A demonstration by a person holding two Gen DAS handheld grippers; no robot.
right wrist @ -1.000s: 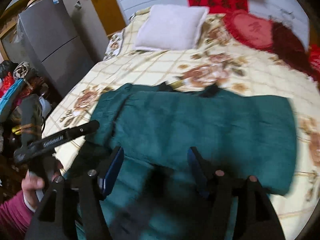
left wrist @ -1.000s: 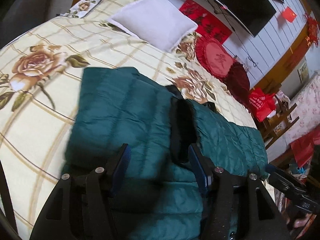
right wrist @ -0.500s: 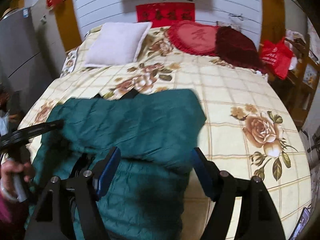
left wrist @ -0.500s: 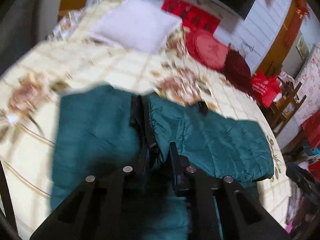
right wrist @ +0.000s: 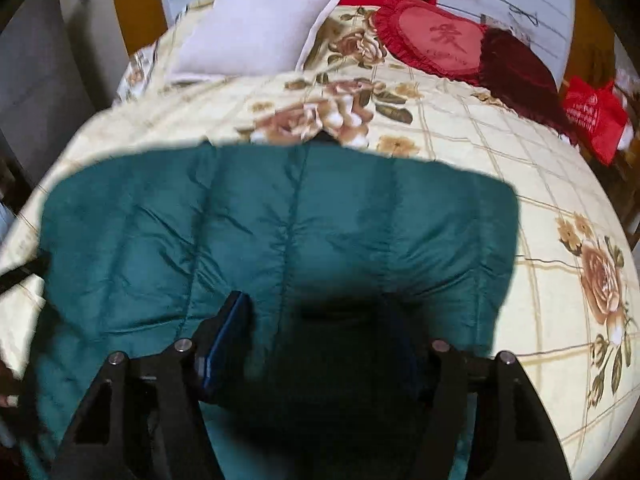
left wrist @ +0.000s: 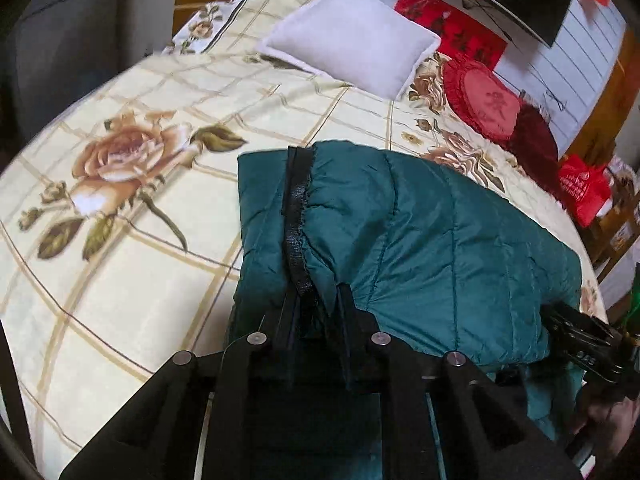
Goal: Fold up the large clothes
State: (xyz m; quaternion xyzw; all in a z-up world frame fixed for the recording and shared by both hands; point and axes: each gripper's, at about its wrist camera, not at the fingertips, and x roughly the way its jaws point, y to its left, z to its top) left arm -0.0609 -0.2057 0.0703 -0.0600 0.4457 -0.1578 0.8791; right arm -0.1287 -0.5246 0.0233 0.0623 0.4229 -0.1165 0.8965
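Jacket (left wrist: pixel 420 248) lies on the bed (left wrist: pixel 132 248) at the near edge, quilted teal, already doubled over so a thick layer sits on top; black zipper strip (left wrist: pixel 298 224) runs 12-to-6 along its left edge in the left view.

Left tool (left wrist: pixel 316 304): clenched on the jacket's edge right at the zipper strip, fabric bunched between the fingers. Right tool (right wrist: pixel 316 320): jaws spread wide, straddling the jacket's near middle, gripping nothing; its right finger is lost in shadow. In the left view the right tool shows at about 4 o'clock by the jacket's far corner.

Step in hand, my read: carrying the left edge over for the next fold.

How to do it well:
- Keep the left grip on both fabric and zipper strip. The shell looks slick and puffy, so a shallow pinch could slip.
- Lift just enough to clear the lower layer, then sweep toward 3 o'clock. Dragging would likely skew the layers underneath.
- Use the right tool to pin or pinch the matching near edge so the fold line stays straight. With one hand only, the padded bulk will probably twist.
- Land edge on edge and press the air out before letting go.

Pillow (right wrist: pixel 252 32) and red cushion (right wrist: pixel 436 40) sit at 12 o'clock, well apart.
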